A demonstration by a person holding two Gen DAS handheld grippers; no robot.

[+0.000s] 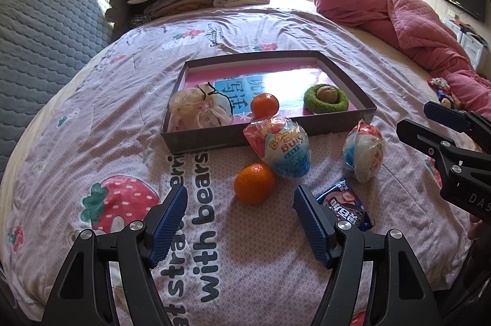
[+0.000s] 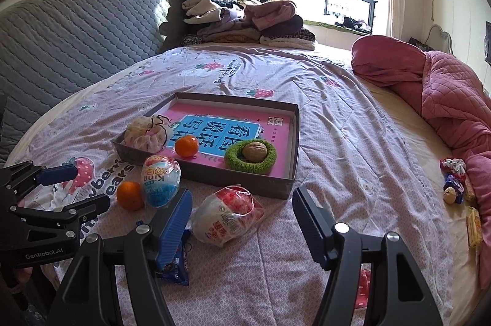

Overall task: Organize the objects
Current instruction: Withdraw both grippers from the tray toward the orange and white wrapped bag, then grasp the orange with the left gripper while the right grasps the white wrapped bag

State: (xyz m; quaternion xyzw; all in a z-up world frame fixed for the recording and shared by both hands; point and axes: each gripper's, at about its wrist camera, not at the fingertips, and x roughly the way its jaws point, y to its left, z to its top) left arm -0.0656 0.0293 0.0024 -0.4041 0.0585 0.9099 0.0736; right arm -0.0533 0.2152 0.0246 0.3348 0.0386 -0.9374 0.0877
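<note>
Bedspread print reads "with bears". Blue egg packet, marked "King", lies tilted at frame centre, narrow end toward the grey tray, touching its front wall. Loose orange just below-left of it. Red-white egg packet lies lengthwise left-right. Left claw spread wide, empty, body marked "GenRobot.AI"; right claw released too.

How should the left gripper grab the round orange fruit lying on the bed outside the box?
Best guess: pinch the round orange fruit across its widest middle, coming down from the near side, where the open left gripper hangs. It's smooth and round, so any sides work, but the blue-and-white egg-shaped packet crowds its far side.
</note>
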